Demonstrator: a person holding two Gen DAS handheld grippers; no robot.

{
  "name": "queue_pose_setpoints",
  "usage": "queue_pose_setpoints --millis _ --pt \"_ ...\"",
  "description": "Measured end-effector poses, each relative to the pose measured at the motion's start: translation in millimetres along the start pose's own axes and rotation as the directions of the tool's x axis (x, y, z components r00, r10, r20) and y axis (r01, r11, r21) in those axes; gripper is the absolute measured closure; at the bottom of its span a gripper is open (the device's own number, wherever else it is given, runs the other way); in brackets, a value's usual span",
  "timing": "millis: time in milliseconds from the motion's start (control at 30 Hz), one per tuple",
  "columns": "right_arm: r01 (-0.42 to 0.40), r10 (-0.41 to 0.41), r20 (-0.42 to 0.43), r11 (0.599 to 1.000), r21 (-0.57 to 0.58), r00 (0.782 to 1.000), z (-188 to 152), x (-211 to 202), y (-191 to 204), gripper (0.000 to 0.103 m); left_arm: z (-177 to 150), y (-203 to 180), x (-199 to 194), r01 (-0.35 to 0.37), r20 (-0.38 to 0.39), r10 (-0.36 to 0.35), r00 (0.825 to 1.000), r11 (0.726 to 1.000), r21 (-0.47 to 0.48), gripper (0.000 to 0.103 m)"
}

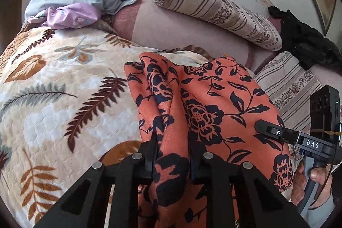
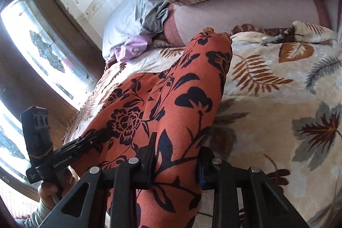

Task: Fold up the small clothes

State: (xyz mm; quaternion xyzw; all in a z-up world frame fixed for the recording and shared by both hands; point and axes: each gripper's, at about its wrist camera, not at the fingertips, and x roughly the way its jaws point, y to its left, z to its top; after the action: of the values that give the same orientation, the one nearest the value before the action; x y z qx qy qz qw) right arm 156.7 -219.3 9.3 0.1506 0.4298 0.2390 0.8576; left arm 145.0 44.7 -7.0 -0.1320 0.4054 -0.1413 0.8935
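Because both tongs, left tongs [image 1: 172, 155] and right tongs [image 2: 175, 160], are pinched shut on the orange flowered garment [image 1: 205, 108], it hangs above the leaf-print blanket [image 1: 53, 99] on the bed, apparently so it drapes straight for folding.

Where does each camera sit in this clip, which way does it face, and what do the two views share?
Left wrist: on the left gripper, looking down its fingers at the orange floral garment clamped between them; the right gripper and the hand holding it show at right.
Right wrist: on the right gripper, also shut on the orange floral garment; the left gripper and its hand show at left.
Shared: the garment, leaf-print blanket, striped bolster.
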Motion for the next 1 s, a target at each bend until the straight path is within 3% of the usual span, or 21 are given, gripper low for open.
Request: queue_pose_setpoints --millis 133,267,333,367,433,567,700,800,900,933,1000 --pt "0.009 -0.006 -0.023 0.995 0.102 1.0 -8 9 -53 0.072 -8 -17 42 -0.02 -0.081 0.022 0.996 1.0 0.024 0.08" --pt "0.054 -0.033 -0.116 0.981 0.187 0.993 -31 40 -97 0.07 -36 -7 85 -0.058 -0.229 0.052 0.972 0.998 -0.019 0.074" --pt "0.023 0.001 -0.104 0.972 0.233 0.995 -40 42 -108 0.062 -40 0 76 -0.044 -0.211 0.032 0.977 0.998 -0.048 0.06" --pt "0.031 -0.008 -0.097 0.971 0.237 0.995 -41 39 -110 0.048 -39 2 70 -0.05 -0.212 0.039 0.977 0.998 -0.048 0.057" --pt "0.088 -0.066 -0.1 0.968 0.233 0.993 -39 31 -112 0.038 -36 5 55 -0.056 -0.194 0.047 0.98 0.998 -0.04 0.057" --pt "0.123 -0.126 -0.006 0.957 0.261 0.992 -27 -4 -115 0.038 -33 8 26 -0.051 -0.128 0.046 0.991 0.998 -0.037 0.057" --pt "-0.041 0.027 0.061 0.971 0.235 0.998 -7 -14 -82 0.037 -53 8 51 -0.106 -0.236 0.103 0.966 0.994 0.001 0.056" --pt "-0.126 0.128 0.007 0.966 0.227 0.992 -8 9 -63 0.027 -62 9 48 -0.103 -0.235 0.094 0.967 0.994 -0.025 0.056" --pt "-0.009 0.046 -0.136 0.965 0.262 0.99 -30 48 -73 0.027 -58 7 30 -0.066 -0.186 0.058 0.981 0.997 -0.04 0.057" --pt "-0.005 0.038 -0.122 0.966 0.258 0.992 -33 48 -75 0.027 -59 6 26 -0.067 -0.173 0.06 0.983 0.997 -0.036 0.056" --pt "-0.022 0.047 -0.094 0.966 0.256 0.994 -29 41 -70 0.027 -67 7 40 -0.079 -0.235 0.074 0.969 0.997 -0.015 0.056"
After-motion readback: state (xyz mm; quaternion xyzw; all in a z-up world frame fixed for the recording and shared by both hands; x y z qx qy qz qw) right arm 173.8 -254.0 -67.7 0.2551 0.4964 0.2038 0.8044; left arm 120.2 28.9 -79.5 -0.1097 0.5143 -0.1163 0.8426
